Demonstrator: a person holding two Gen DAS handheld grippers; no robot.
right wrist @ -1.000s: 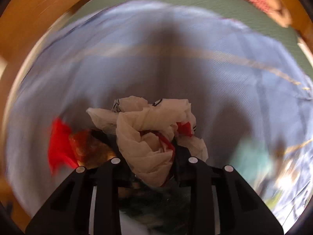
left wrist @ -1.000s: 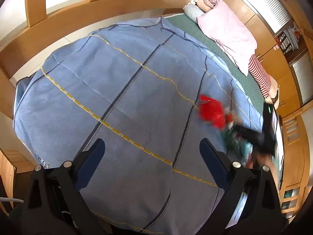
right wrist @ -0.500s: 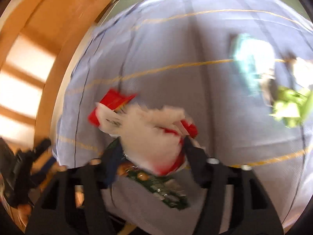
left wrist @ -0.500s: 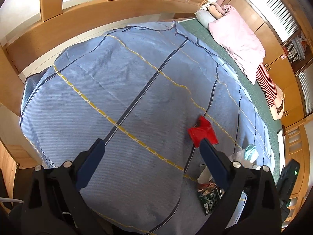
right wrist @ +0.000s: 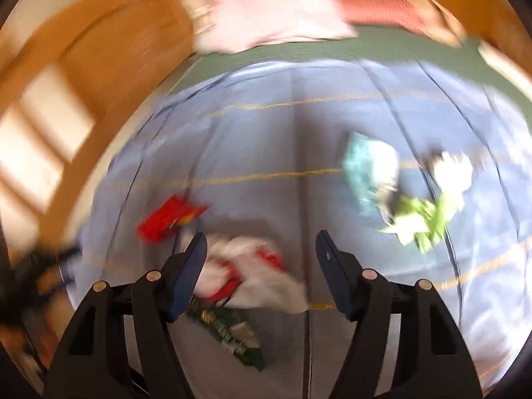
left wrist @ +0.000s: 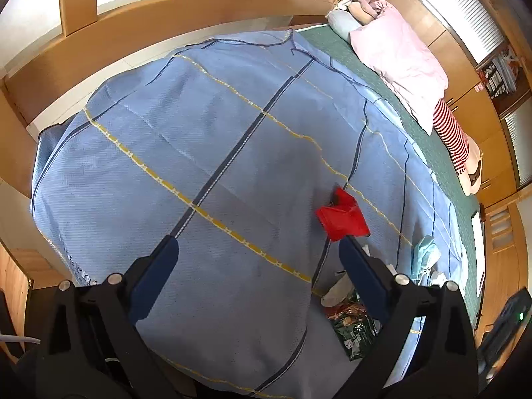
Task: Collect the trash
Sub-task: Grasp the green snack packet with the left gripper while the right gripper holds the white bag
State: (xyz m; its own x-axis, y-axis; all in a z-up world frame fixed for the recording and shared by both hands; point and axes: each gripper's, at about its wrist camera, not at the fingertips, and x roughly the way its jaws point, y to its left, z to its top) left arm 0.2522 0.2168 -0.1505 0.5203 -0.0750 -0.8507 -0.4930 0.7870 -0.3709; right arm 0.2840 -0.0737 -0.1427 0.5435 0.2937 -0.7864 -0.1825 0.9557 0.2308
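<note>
Right wrist view is pretty blurry, but my right gripper point(right wrist: 261, 242) has its fingers spread wide and empty, with the crumpled white-and-red wrapper point(right wrist: 252, 272) lying loose on the blue blanket point(right wrist: 266, 153) below them, beside a red scrap point(right wrist: 166, 219) and green packet point(right wrist: 229, 335). My left gripper point(left wrist: 256, 249) hangs wide too, gripping nothing.

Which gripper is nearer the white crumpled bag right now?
Right. The right gripper hangs open just above the white crumpled bag; the left gripper hovers open over bare blanket, the bag beyond its right finger.
</note>
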